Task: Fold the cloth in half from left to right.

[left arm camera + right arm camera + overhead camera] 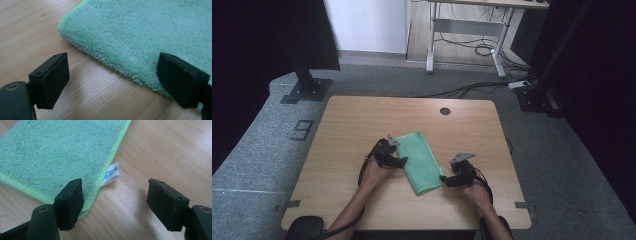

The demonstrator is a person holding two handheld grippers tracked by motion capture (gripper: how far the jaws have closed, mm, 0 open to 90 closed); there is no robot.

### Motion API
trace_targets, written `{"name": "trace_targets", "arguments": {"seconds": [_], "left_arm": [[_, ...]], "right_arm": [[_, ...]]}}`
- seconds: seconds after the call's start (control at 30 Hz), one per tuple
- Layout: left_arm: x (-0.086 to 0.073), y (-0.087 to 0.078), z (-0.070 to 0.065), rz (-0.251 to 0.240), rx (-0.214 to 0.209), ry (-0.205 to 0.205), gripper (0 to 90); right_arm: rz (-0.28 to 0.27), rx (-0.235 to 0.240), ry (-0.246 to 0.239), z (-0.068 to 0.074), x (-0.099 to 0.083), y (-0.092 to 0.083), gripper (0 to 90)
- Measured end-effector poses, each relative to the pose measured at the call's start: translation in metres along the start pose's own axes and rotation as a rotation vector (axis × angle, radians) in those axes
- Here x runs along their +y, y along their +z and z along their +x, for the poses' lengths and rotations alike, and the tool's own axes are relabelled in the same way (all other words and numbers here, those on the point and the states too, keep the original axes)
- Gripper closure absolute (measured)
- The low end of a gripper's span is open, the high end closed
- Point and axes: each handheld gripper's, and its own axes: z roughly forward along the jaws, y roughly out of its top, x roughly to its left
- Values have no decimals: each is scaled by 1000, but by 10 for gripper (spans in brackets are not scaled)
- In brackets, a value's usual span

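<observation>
Green cloth (422, 161), folded into one long strip, lies near the middle of the high view on the wooden table (352, 125). I count one cloth, one small white tag (111, 173) on its edge, and two claws. My left gripper (398, 161) sits at the cloth's left edge, with the hand low and the forearm coming up from the bottom of the frame. Its jaws stand wide with bare wood between them; it holds nothing. My right gripper (443, 178) sits at the cloth's lower right corner. Its jaws are wide too, one above the cloth's hem, and they grip nothing.
</observation>
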Motion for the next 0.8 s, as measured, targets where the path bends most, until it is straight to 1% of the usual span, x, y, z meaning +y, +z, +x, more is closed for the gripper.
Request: {"name": "trace_targets", "arguments": {"seconds": [0.1, 0.23, 0.43, 0.53, 0.8], "left_arm": [[0, 1, 4, 1, 2, 0, 105], [0, 2, 11, 3, -4, -20, 99], [2, 5, 21, 4, -7, -20, 92], [2, 6, 25, 2, -12, -24, 83], [10, 13, 31, 1, 0, -4, 73]], "right_arm": [[0, 9, 2, 2, -1, 0, 288], [-5, 28, 0, 9, -1, 1, 289], [-2, 48, -42, 24, 4, 5, 288], [-4, 52, -52, 32, 7, 8, 286], [-10, 70, -55, 49, 14, 17, 263]]}}
